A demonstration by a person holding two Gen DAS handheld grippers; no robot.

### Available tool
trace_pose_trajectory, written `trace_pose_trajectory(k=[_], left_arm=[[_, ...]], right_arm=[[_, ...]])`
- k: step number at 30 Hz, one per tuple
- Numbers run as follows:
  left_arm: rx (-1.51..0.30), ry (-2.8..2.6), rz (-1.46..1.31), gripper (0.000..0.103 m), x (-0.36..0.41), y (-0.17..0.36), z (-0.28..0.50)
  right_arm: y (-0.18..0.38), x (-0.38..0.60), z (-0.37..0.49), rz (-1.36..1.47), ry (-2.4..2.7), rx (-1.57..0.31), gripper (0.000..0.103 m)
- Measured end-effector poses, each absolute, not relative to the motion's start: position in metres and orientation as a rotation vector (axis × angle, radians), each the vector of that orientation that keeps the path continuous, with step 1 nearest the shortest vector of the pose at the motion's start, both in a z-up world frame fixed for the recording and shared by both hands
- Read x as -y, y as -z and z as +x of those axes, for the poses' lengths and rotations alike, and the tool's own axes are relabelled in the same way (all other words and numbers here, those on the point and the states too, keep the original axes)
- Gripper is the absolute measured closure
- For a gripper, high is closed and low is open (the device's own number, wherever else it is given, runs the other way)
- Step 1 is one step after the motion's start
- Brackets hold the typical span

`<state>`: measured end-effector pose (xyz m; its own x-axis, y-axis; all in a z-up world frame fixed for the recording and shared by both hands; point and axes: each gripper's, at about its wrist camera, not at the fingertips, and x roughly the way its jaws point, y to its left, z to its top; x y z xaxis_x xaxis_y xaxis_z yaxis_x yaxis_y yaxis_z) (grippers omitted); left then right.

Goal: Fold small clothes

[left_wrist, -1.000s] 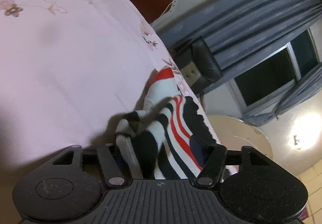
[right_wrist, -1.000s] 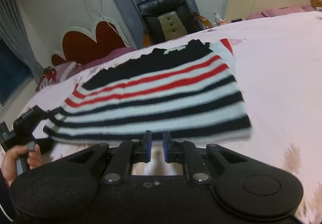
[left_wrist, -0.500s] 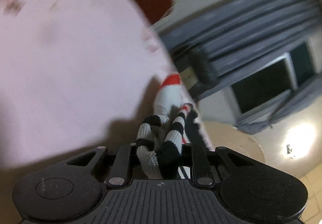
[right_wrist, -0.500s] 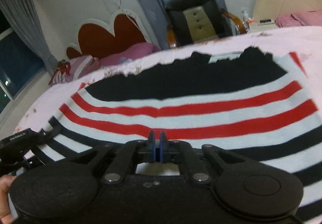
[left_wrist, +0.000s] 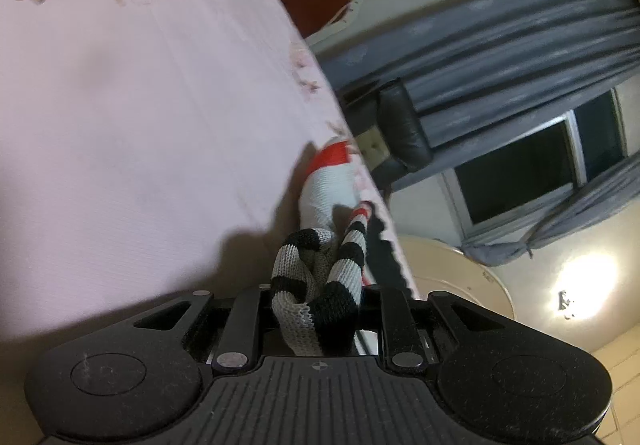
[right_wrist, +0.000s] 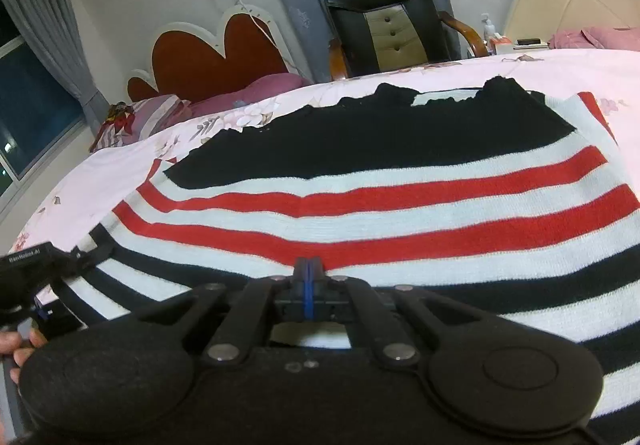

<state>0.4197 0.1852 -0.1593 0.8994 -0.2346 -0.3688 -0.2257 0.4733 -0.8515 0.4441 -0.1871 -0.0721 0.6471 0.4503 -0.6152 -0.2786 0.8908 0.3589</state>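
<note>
Sweater striped black, white, red on pink floral bedsheet.

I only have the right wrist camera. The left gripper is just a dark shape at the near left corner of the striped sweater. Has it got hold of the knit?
Observer: Yes. In the left wrist view the left gripper is shut on a bunched fold of the black, white and red striped knit sweater.
Operator: Which stripes are in the grip?
Observer: Only black and white bands. A white part with a red tip lies further ahead, outside the grip.
Operator: Is anything else near that fold?
Observer: No, only bare pink floral bedsheet beside it, with the fold's shadow on it.
</note>
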Motion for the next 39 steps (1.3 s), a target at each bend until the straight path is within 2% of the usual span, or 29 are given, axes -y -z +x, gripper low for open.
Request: trace_pose_trajectory(k=[6,12,13,14,17,21,22,23,24,25,26,28,30,32,34,39], left_arm=[[-0.448,0.127,-0.987,0.083,-0.161,0.104,0.431],[-0.501,0.318,-0.694,0.083,-0.078,0.03,0.457],[-0.52,0.35,-0.645,0.083,-0.06,0.023,0.462],[-0.541,0.377,-0.604,0.083,-0.042,0.019,0.467],[-0.642,0.445,-0.482,0.083,0.016,0.027,0.481],[-0.827,0.484,-0.332,0.082,0.086,0.073,0.492],[-0.836,0.478,-0.275,0.079,0.099,0.081,0.489],[-0.811,0.478,-0.234,0.068,0.106,0.083,0.482],[-0.794,0.497,-0.224,0.057,0.109,0.079,0.475],[-0.794,0.544,-0.249,0.036,0.107,0.074,0.468],[-0.779,0.583,-0.28,0.033,0.101,0.067,0.459],[-0.743,0.605,-0.298,0.033,0.081,0.049,0.442],[-0.67,0.592,-0.345,0.033,0.047,0.033,0.431],[-0.627,0.509,-0.387,0.033,0.013,0.028,0.436],[-0.639,0.373,-0.398,0.033,-0.022,0.035,0.445],[-0.719,0.27,-0.446,0.033,-0.058,0.065,0.469]], right_arm=[[0.074,0.191,0.446,0.273,-0.416,-0.771,0.103],[0.065,0.209,0.445,0.387,-0.376,-0.781,0.102],[0.059,0.221,0.439,0.426,-0.354,-0.745,0.097],[0.053,0.236,0.433,0.474,-0.34,-0.713,0.097],[0.046,0.286,0.416,0.606,-0.299,-0.658,0.096],[0.05,0.349,0.4,0.722,-0.199,-0.651,0.091],[0.052,0.36,0.396,0.747,-0.18,-0.653,0.085],[0.054,0.371,0.391,0.772,-0.163,-0.657,0.082],[0.057,0.38,0.387,0.797,-0.155,-0.659,0.082],[0.058,0.386,0.383,0.816,-0.154,-0.66,0.082],[0.059,0.391,0.38,0.831,-0.16,-0.659,0.082],[0.06,0.395,0.378,0.855,-0.18,-0.663,0.081],[0.059,0.392,0.382,0.871,-0.212,-0.676,0.071],[0.056,0.382,0.386,0.875,-0.247,-0.687,0.048],[0.055,0.372,0.393,0.887,-0.293,-0.703,0.035],[0.058,0.347,0.422,0.883,-0.34,-0.806,0.035]])
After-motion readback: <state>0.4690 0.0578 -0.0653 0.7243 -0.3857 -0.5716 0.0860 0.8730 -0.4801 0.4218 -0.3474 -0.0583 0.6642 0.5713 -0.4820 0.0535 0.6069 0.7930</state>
